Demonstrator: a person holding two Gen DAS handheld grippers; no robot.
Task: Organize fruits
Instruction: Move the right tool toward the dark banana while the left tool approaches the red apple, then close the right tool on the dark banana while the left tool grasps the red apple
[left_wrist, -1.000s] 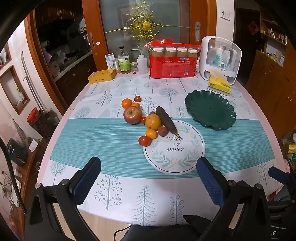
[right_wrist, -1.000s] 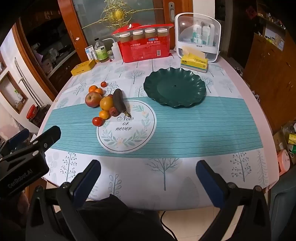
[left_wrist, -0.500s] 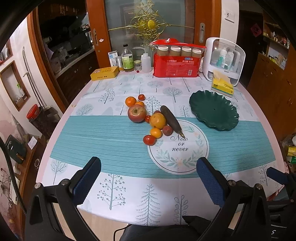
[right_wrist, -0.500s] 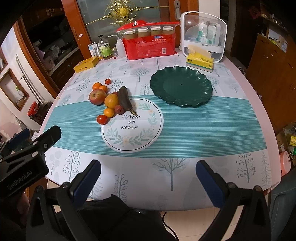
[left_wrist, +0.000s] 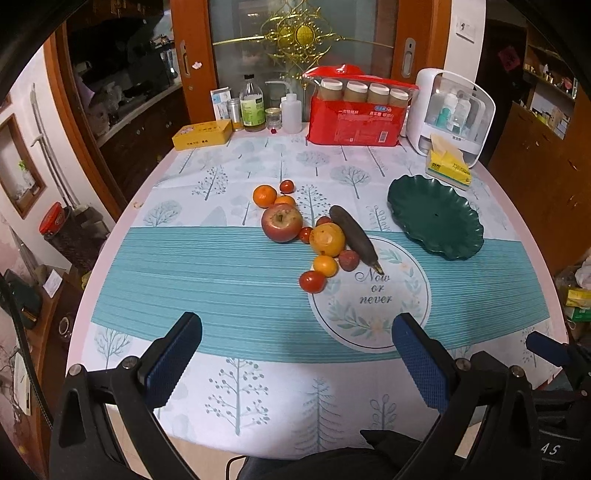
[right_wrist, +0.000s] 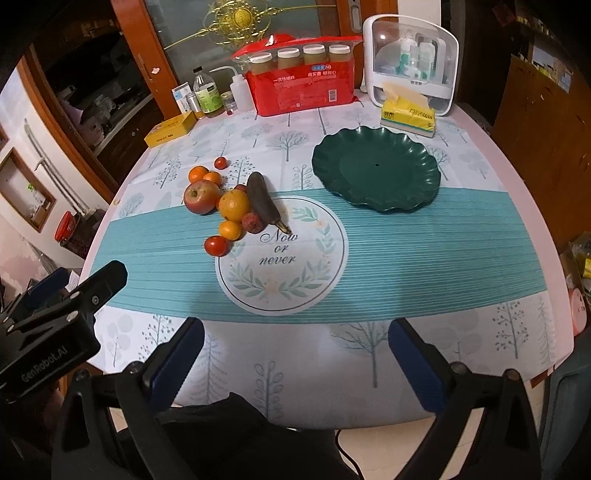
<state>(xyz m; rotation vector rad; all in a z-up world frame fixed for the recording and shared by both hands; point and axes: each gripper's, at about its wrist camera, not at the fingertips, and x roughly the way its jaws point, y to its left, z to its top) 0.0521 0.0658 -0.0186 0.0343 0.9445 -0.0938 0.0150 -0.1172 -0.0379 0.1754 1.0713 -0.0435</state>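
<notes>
A heap of fruit lies left of the table's middle: a red apple (left_wrist: 281, 222) (right_wrist: 201, 197), a large orange (left_wrist: 327, 240) (right_wrist: 234, 205), a dark blackened banana (left_wrist: 352, 234) (right_wrist: 263, 205), several small tangerines and tomatoes. An empty dark green scalloped plate (left_wrist: 436, 221) (right_wrist: 376, 170) sits to the right of the heap. My left gripper (left_wrist: 295, 349) hangs open above the near table edge, well short of the fruit. My right gripper (right_wrist: 295, 349) is open too, nothing between its fingers. The left gripper's body (right_wrist: 55, 332) shows at lower left in the right wrist view.
At the table's far end stand a red pack of jars (left_wrist: 356, 114), a white organiser box (left_wrist: 452, 114), a yellow tissue pack (left_wrist: 447, 166), bottles (left_wrist: 253, 105) and a yellow tin (left_wrist: 202, 134). A round "Now or never" mat print (right_wrist: 282, 254) lies near the fruit.
Both grippers have moved forward toward the table, so fruit and plate look larger and nearer. Both stay open and nothing on the table has moved.
</notes>
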